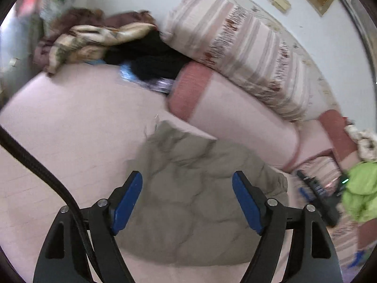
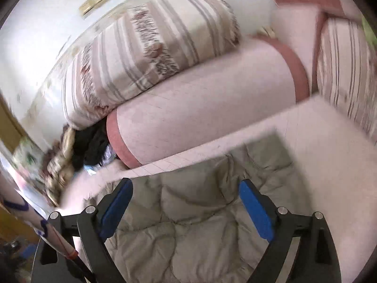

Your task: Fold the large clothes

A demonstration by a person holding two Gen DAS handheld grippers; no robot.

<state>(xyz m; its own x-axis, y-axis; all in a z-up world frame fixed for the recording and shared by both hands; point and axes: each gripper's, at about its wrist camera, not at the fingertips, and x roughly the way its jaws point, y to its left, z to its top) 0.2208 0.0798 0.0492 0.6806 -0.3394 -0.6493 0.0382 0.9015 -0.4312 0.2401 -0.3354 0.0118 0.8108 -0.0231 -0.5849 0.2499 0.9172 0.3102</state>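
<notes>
A grey-beige garment [image 1: 195, 200] lies folded and wrinkled on the pink couch seat [image 1: 70, 129]. My left gripper [image 1: 187, 181] is open above it, jaws wide apart and empty. The same garment shows in the right wrist view [image 2: 188, 224], filling the space under my right gripper [image 2: 186, 188], which is also open and empty. The right gripper [image 1: 315, 193] shows dark and blurred at the right of the left wrist view.
A pink bolster [image 1: 235, 118] with red ends and a striped cushion [image 1: 247, 47] back the seat. A pile of clothes [image 1: 106, 42] sits at the far left end. A lime-green garment [image 1: 360, 193] hangs at the right. A second striped cushion [image 2: 348, 70] stands right.
</notes>
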